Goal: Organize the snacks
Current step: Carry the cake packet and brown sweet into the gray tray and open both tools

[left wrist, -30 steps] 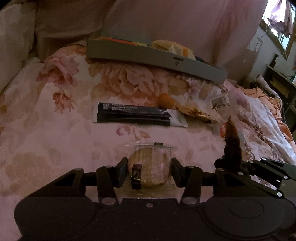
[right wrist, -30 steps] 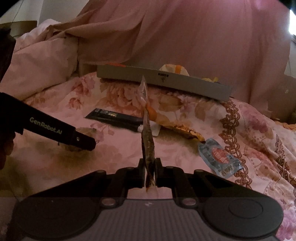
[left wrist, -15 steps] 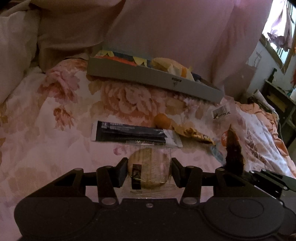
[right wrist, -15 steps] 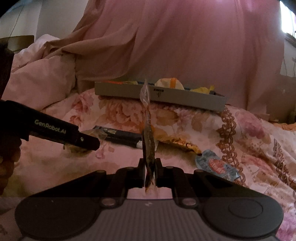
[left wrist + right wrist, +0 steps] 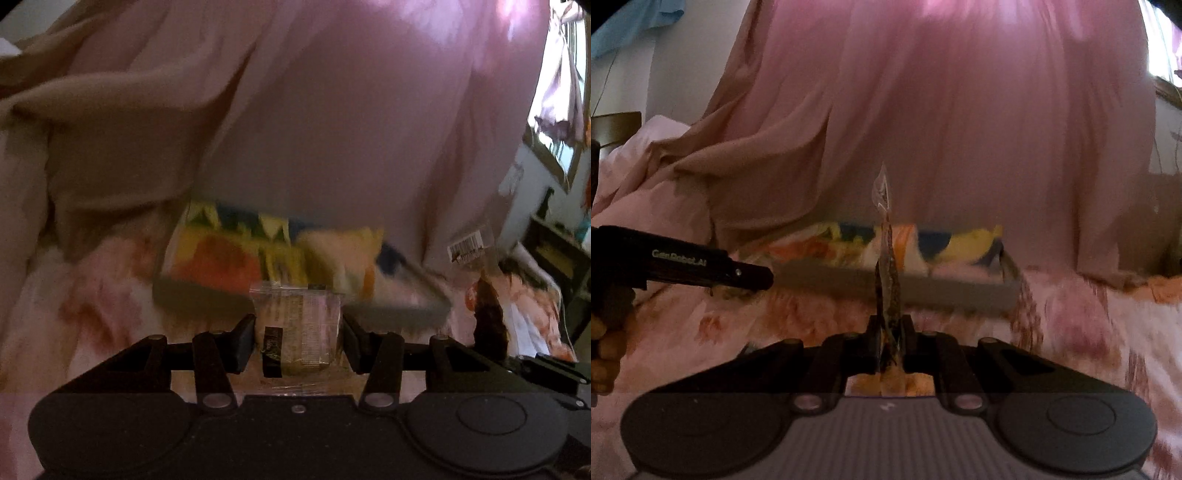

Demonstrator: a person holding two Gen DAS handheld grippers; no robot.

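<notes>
Grey tray (image 5: 923,291) of bright packets lay blurred at mid-frame. Left gripper (image 5: 298,328), half closed, held a light, brittle-looking wrapped biscuit (image 5: 295,332) by its sides. Right gripper (image 5: 889,332), nearly shut, pinched a thin, floppy dark snack (image 5: 888,288) at its base.

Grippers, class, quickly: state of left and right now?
Left gripper: shut on the round biscuit in clear wrapper.
Right gripper: shut on the thin dark snack packet held edge-on.
</notes>
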